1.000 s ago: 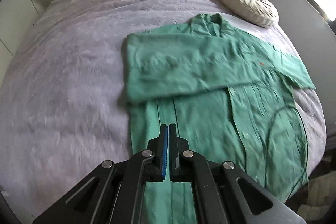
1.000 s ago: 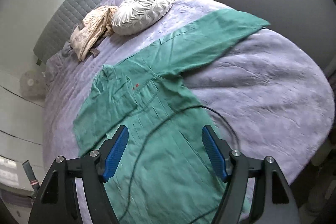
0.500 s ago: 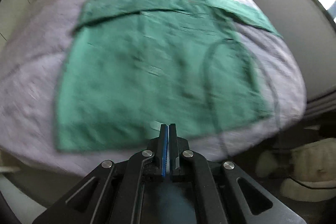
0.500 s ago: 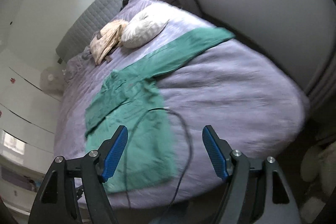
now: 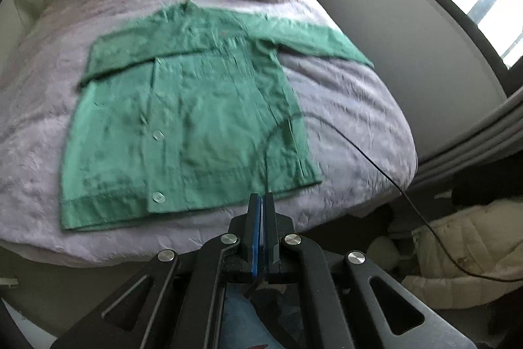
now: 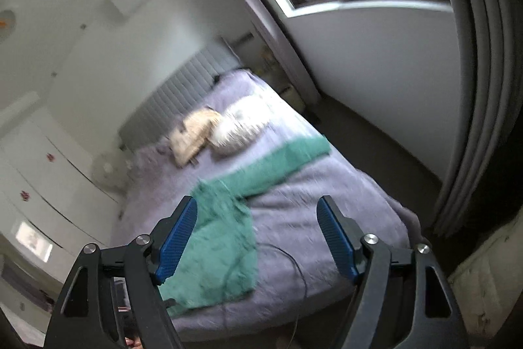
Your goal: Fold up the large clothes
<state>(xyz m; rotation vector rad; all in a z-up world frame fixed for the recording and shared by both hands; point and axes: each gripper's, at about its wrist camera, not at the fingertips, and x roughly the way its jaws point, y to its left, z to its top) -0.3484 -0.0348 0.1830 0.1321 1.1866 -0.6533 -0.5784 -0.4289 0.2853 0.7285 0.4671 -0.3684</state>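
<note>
My left tongs (image 5: 260, 201) are pressed together and empty, my right tongs (image 6: 258, 237) gape; the green shirt (image 5: 183, 126) lies flat on the bed (image 5: 353, 107). I'd take the outstretched sleeve (image 5: 307, 38) by its cuff and fold it across squarely.

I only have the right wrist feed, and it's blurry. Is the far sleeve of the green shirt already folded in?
Observer: Yes. In the left wrist view one sleeve lies folded across the chest of the green shirt; the other still stretches out toward the window side.
Operator: Left gripper holding anything?
Observer: No. The left gripper is shut on nothing, off the foot of the bed.
Operator: Shirt buttoned?
Observer: Its placket looks closed, with white buttons showing. The right gripper is open and empty.
</note>
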